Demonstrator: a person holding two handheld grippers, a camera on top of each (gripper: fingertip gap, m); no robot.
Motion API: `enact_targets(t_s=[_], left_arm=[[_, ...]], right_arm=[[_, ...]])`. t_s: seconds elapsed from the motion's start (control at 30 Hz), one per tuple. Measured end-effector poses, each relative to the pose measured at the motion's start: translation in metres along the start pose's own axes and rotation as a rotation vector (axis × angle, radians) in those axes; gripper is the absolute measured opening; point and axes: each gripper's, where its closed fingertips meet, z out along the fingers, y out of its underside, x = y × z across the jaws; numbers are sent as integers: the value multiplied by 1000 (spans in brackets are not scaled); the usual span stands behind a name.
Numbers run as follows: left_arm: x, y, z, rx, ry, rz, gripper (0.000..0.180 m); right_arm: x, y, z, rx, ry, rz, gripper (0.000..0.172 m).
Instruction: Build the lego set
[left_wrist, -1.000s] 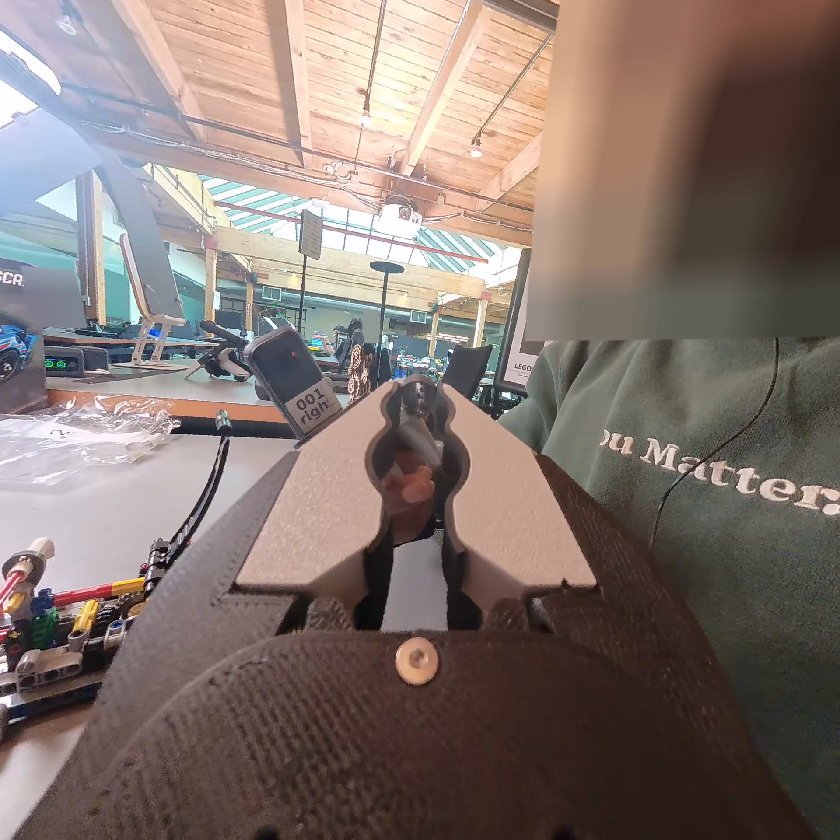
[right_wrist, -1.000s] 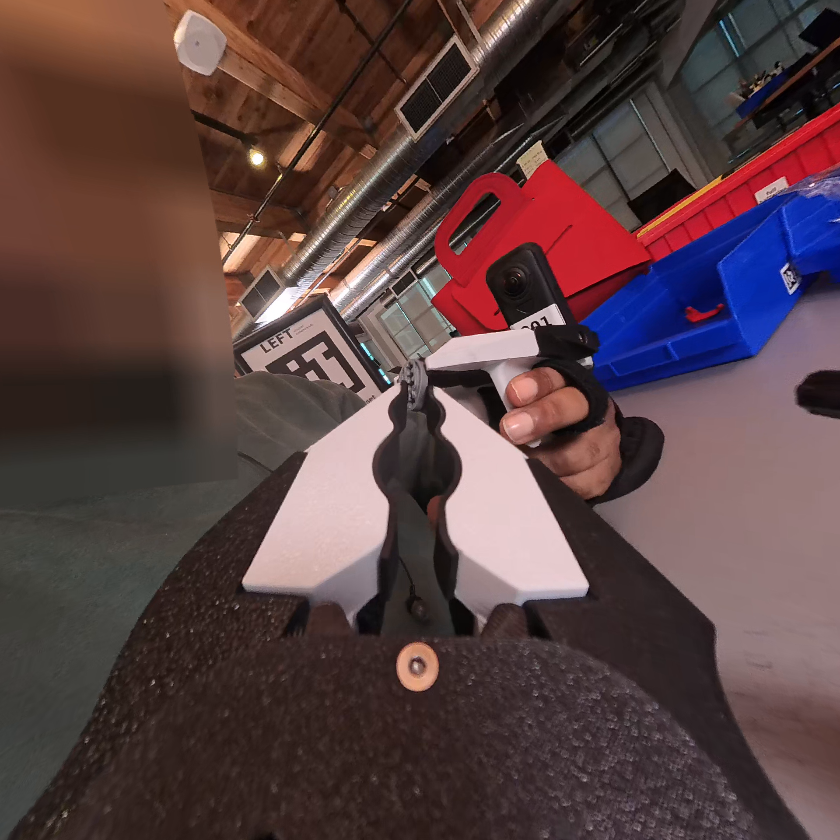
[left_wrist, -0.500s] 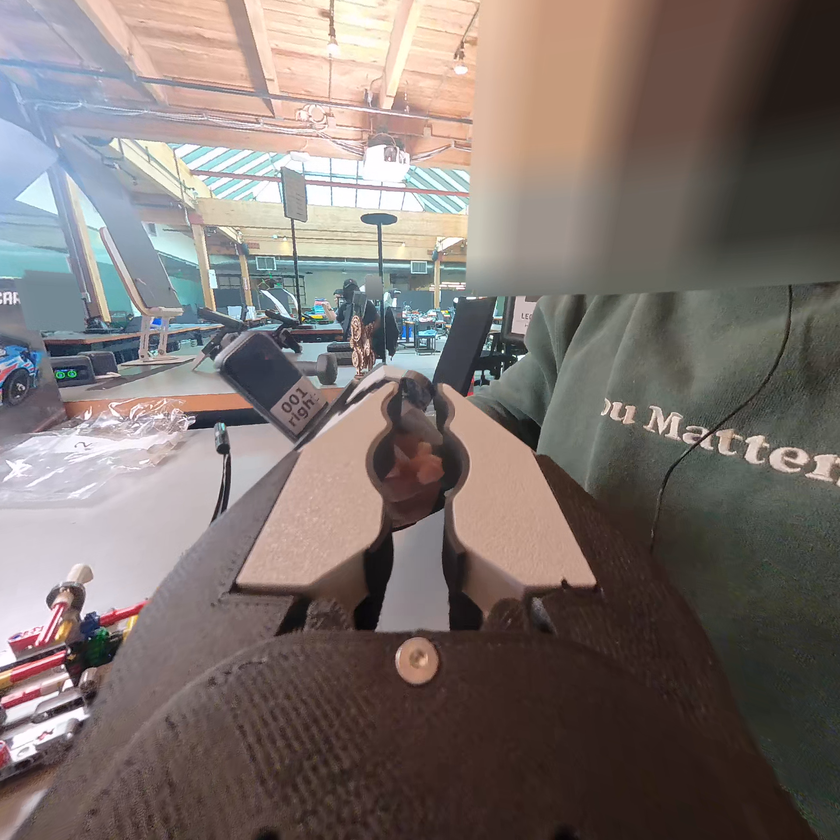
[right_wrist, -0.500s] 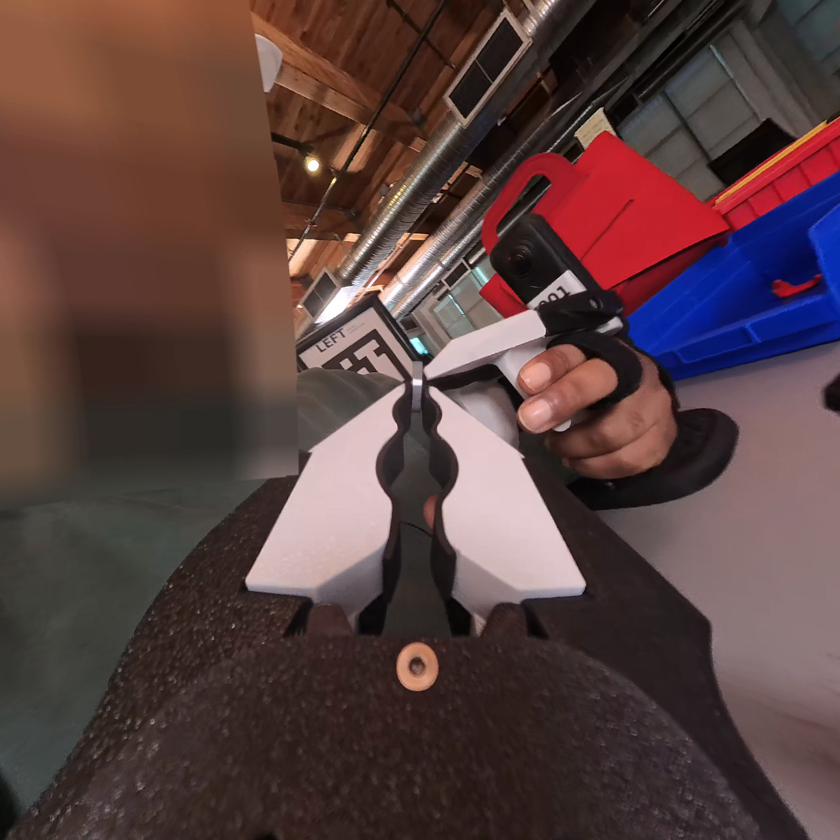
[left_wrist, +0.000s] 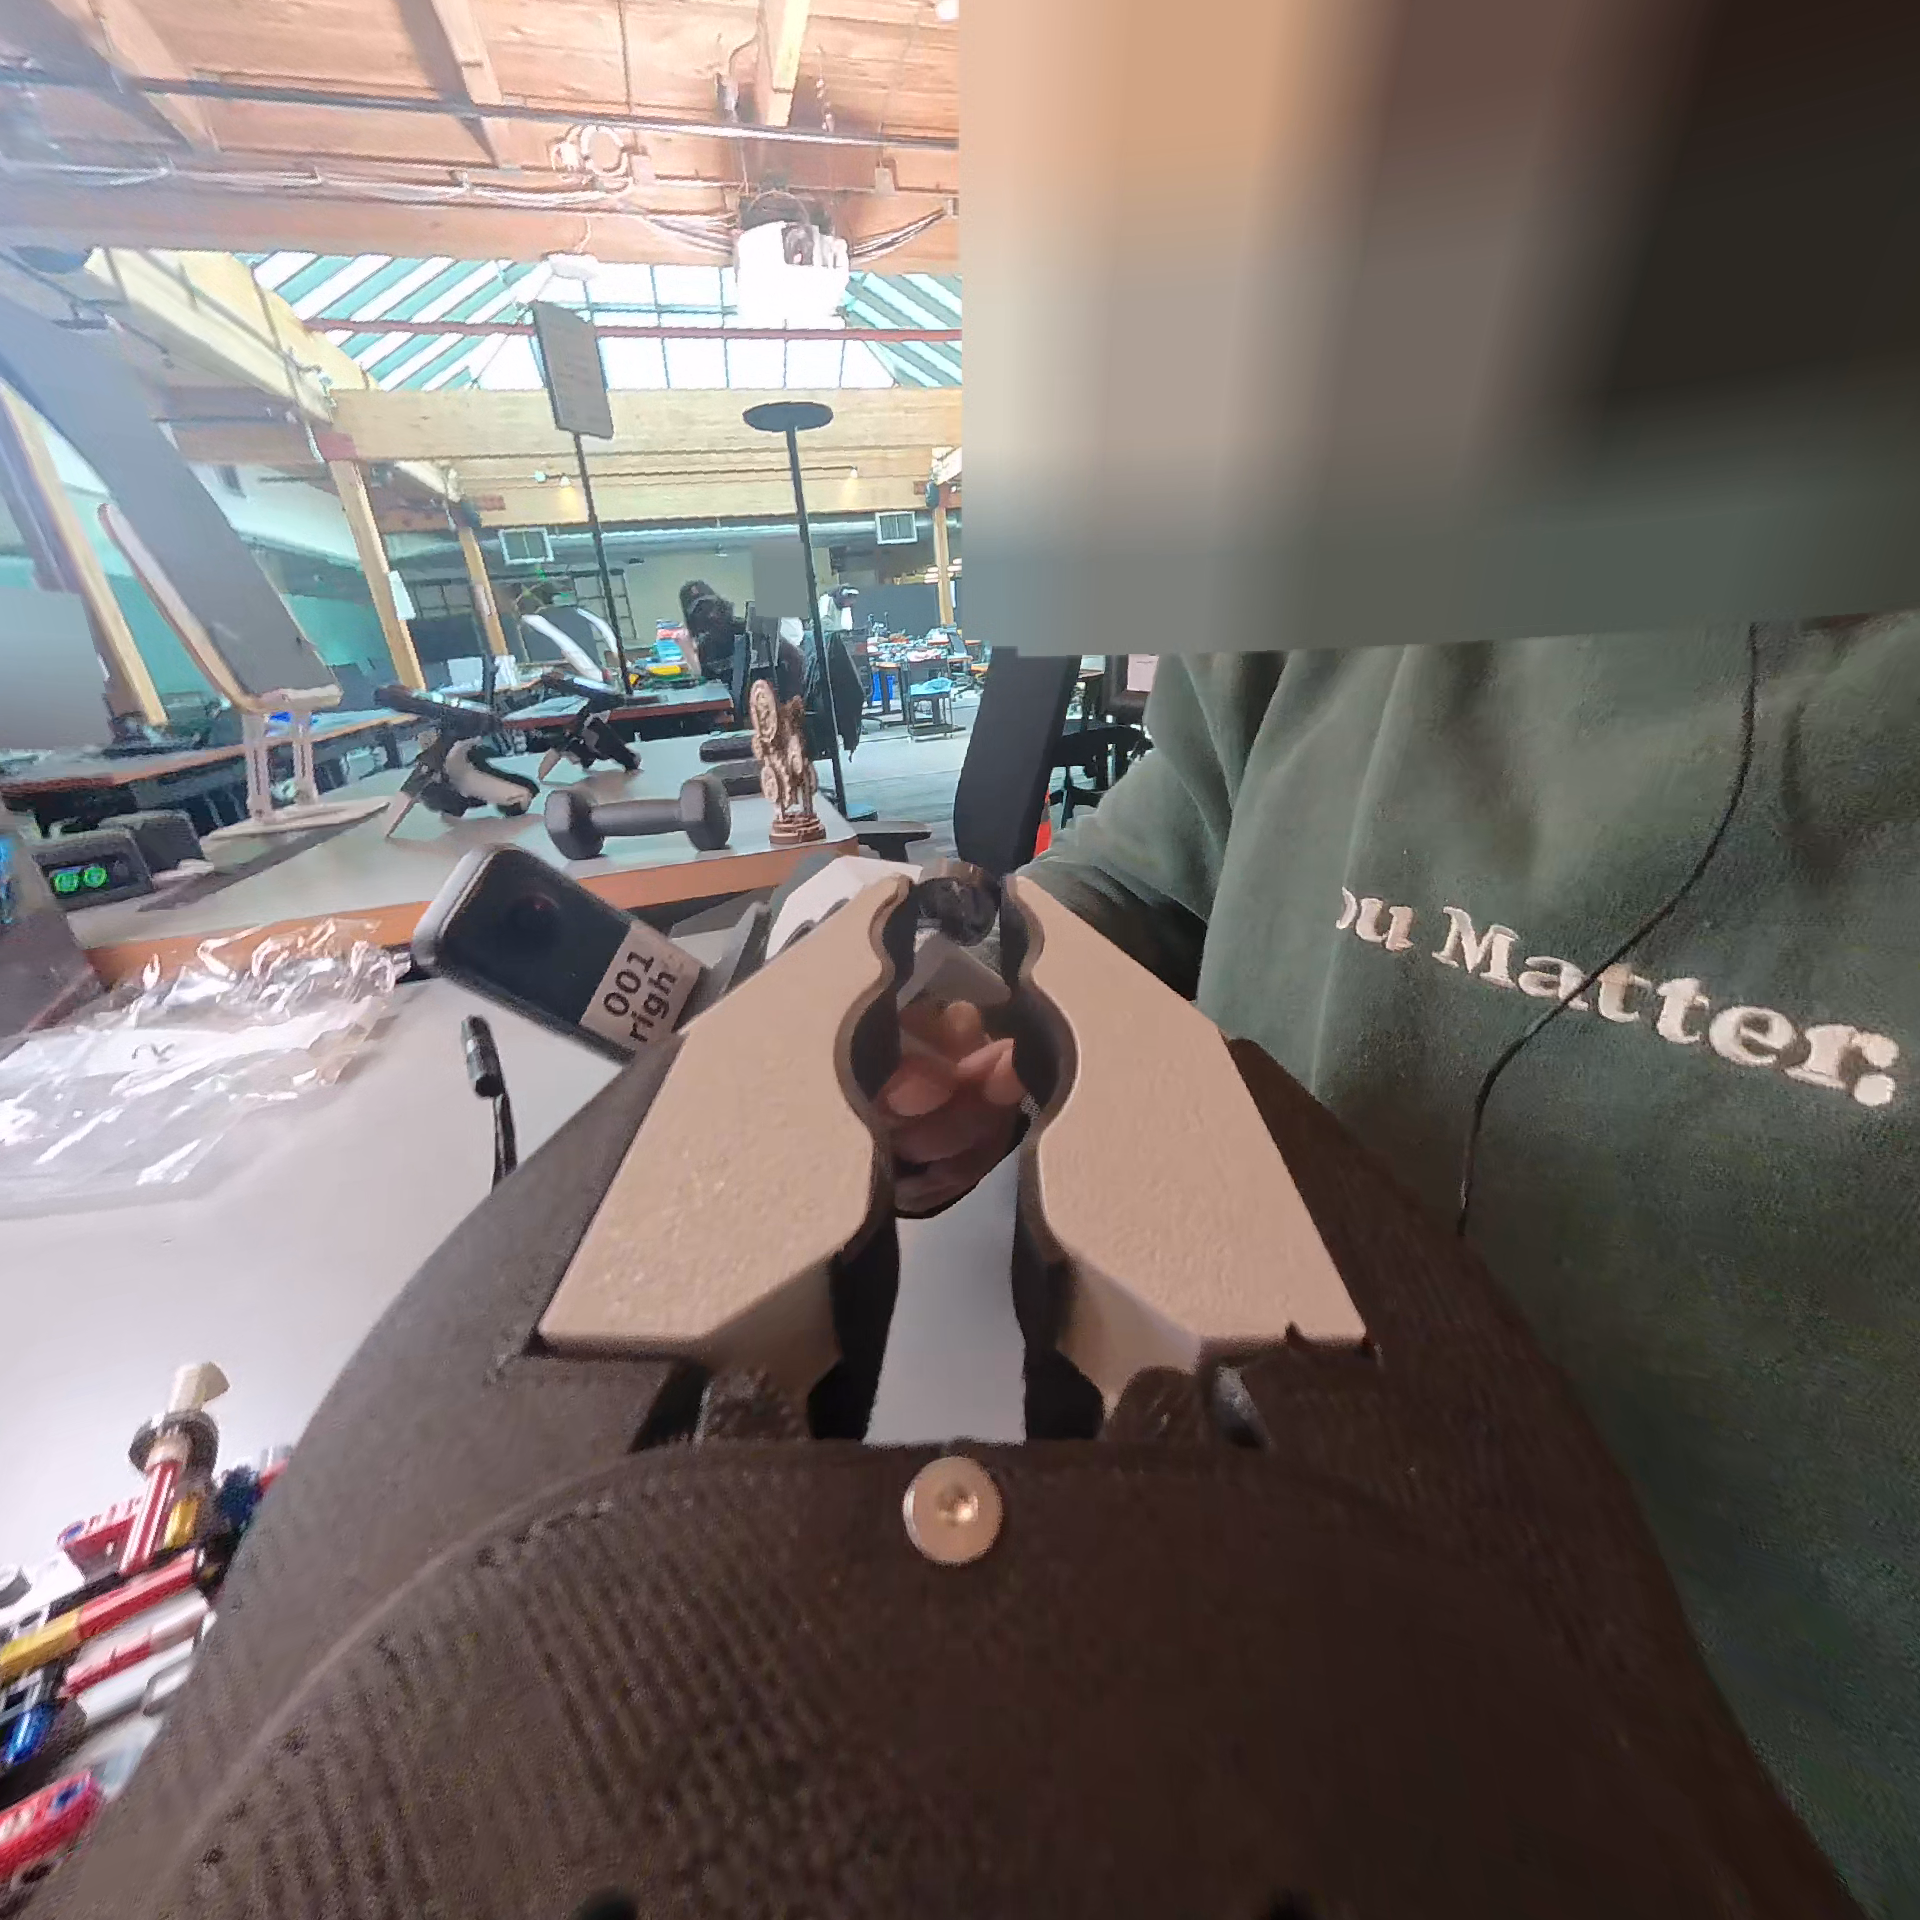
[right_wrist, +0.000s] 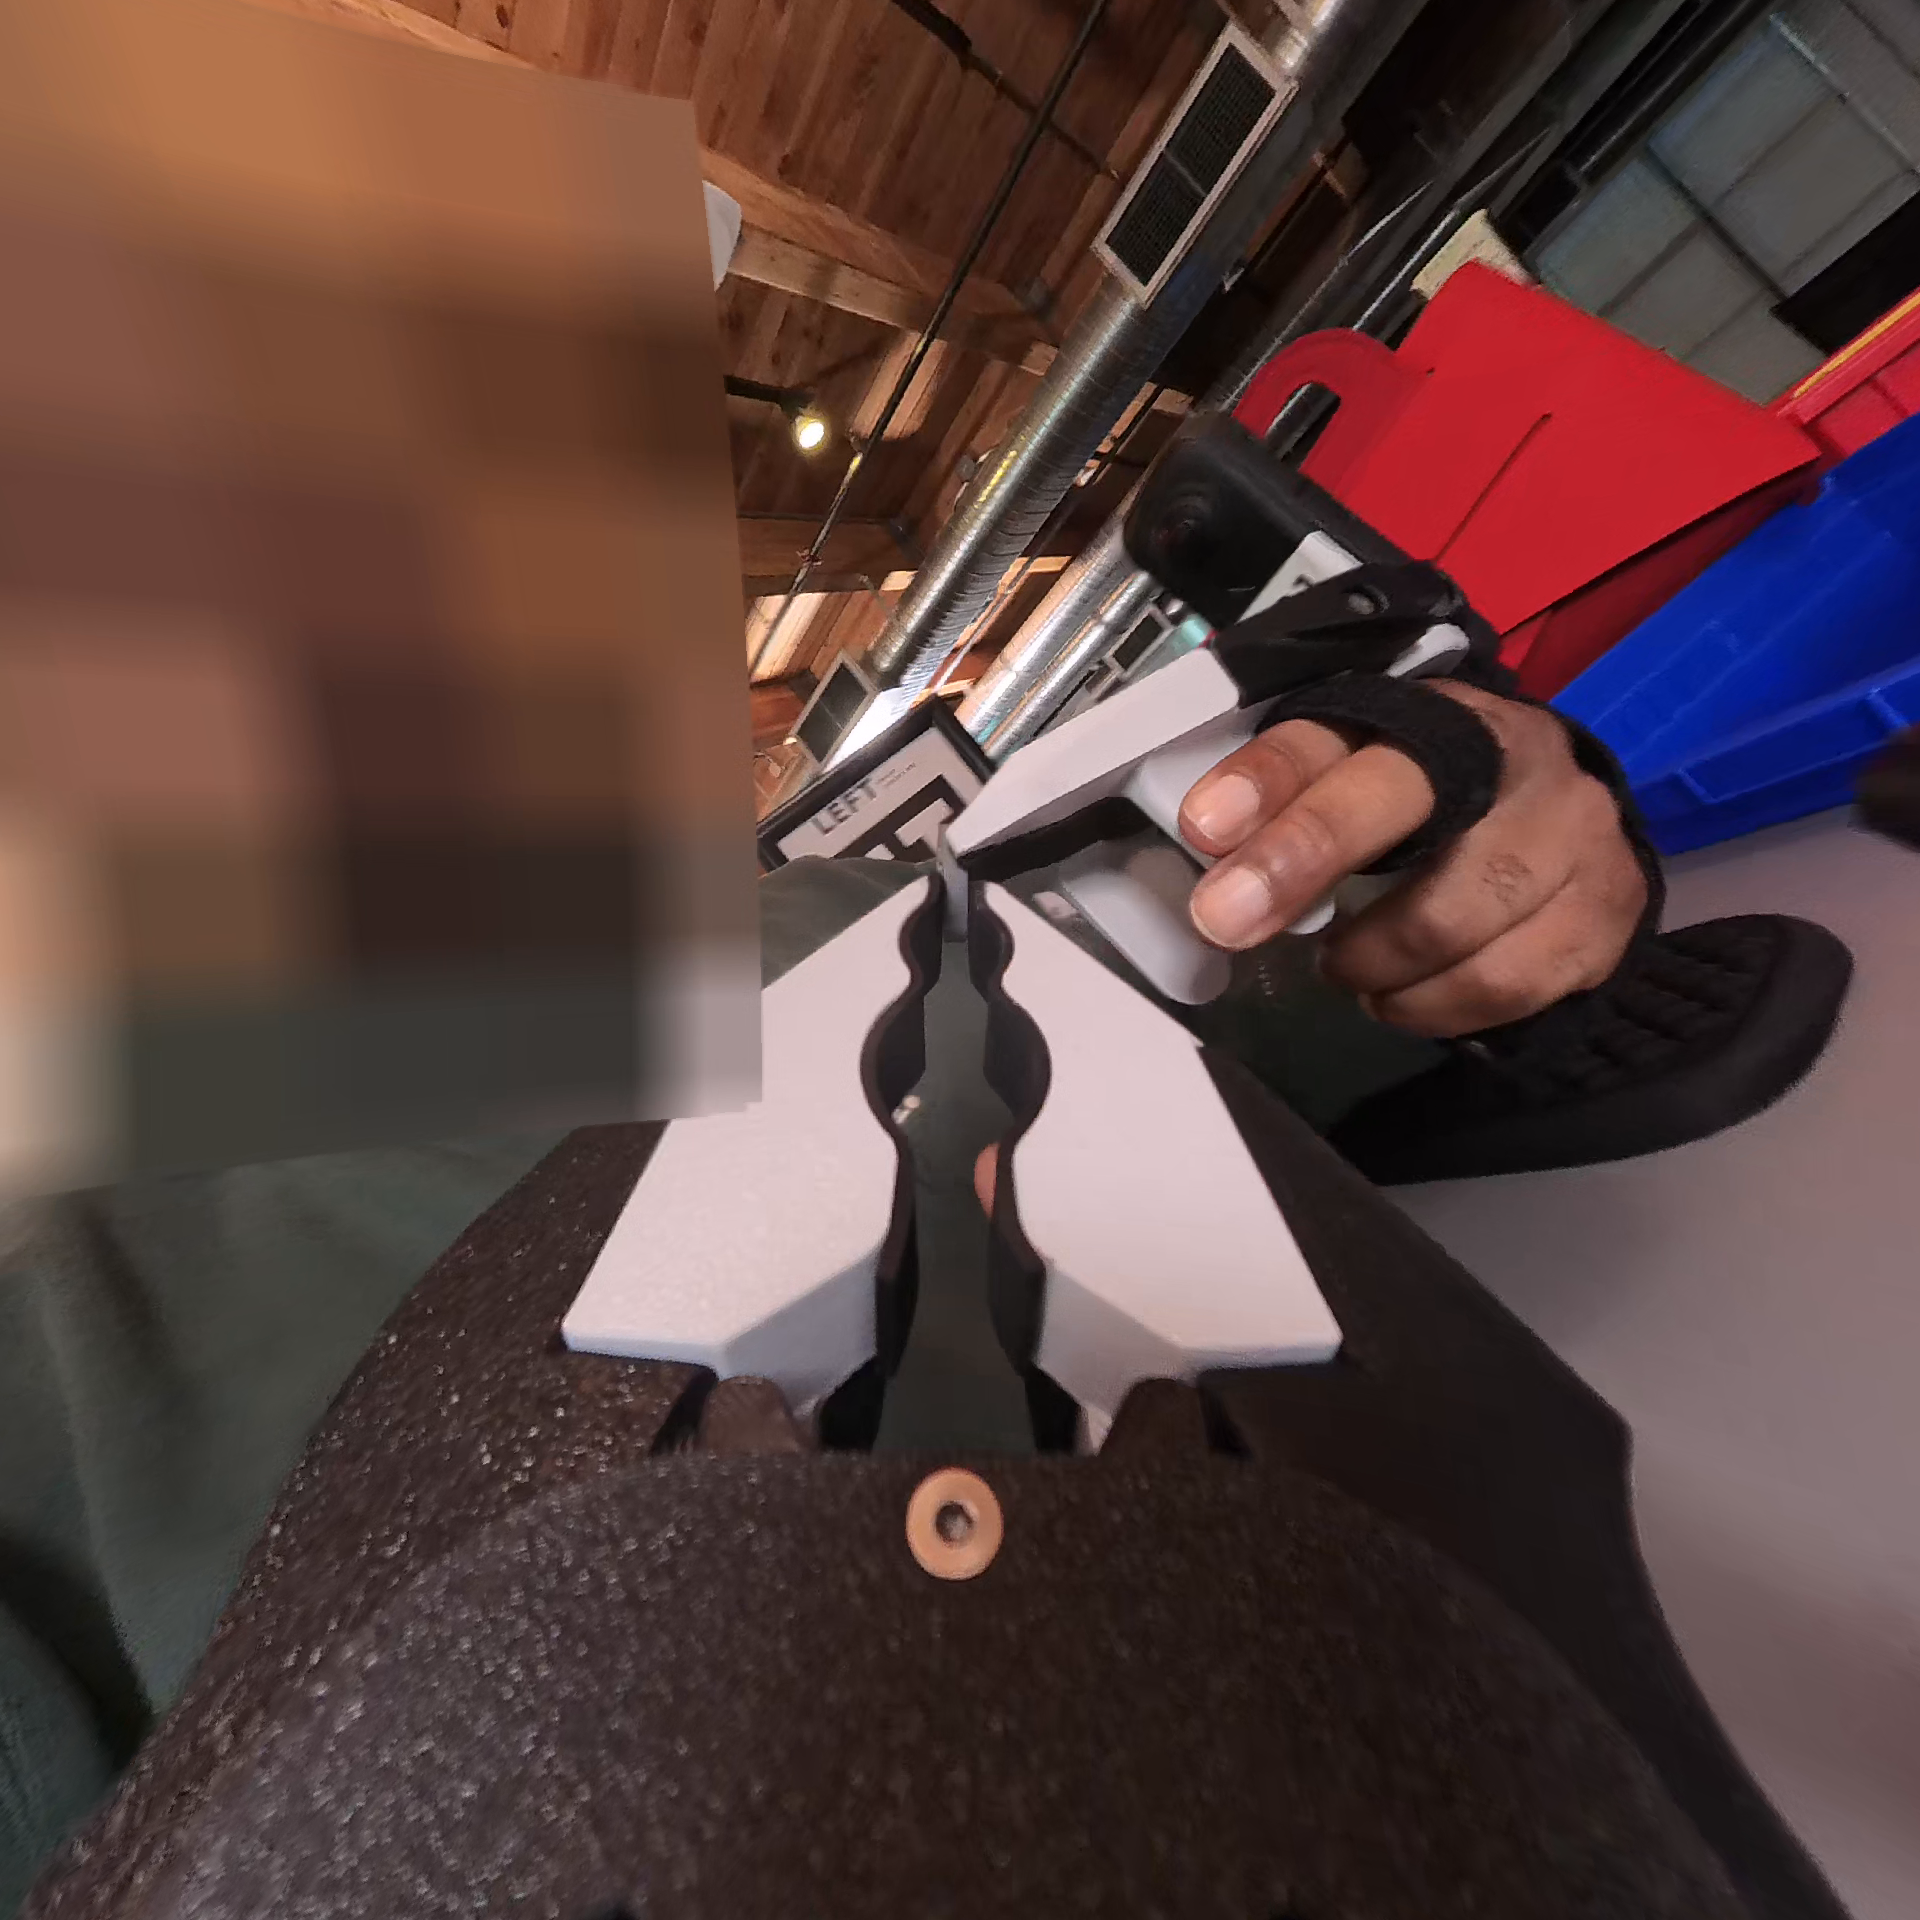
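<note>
Small dark part (left_wrist: 954, 906) at the left tongs (left_wrist: 956, 902) tips too blurred to identify, colourful brick model (left_wrist: 99, 1600) cut off by the left edge, thin grey piece (right_wrist: 953, 902) between the right tongs (right_wrist: 953, 906) tips mostly hidden, blue bin (right_wrist: 1756, 665) cropped at the right edge

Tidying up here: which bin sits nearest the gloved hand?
The blue bin, on the table just behind the hand; the red ones stand farther back.

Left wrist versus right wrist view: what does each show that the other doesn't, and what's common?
Left only: dumbbell, clear plastic bag, colourful brick model, small dark round piece in the left gripper. Right only: red case, blue bin, thin grey piece in the right gripper. Both: grey table, green sweatshirt.
</note>
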Motion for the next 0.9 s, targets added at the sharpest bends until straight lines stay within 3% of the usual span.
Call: enact_targets(t_s=[0.07, 0.13, 0.27, 0.43, 0.63, 0.9], left_arm=[[-12, 5, -2, -48, -68, -35, 13], [-37, 15, -12, -140, -216, -60, 13], [-101, 58, -51, -376, -545, -113, 13], [-159, 101, -59, -440, -631, -200, 12], [-180, 130, -65, -443, -618, -249, 13], [-182, 129, -61, -383, -559, -270, 13]], right_arm=[[7, -3, -10, -12, 140, -78, 11], [-4, -2, -32, -123, 297, -254, 21], [-17, -59, -108, -232, 718, -693, 2], [51, -104, -185, -430, 964, -819, 8], [134, -96, -193, -622, 864, -851, 25], [146, -86, -173, -624, 626, -807, 15]])
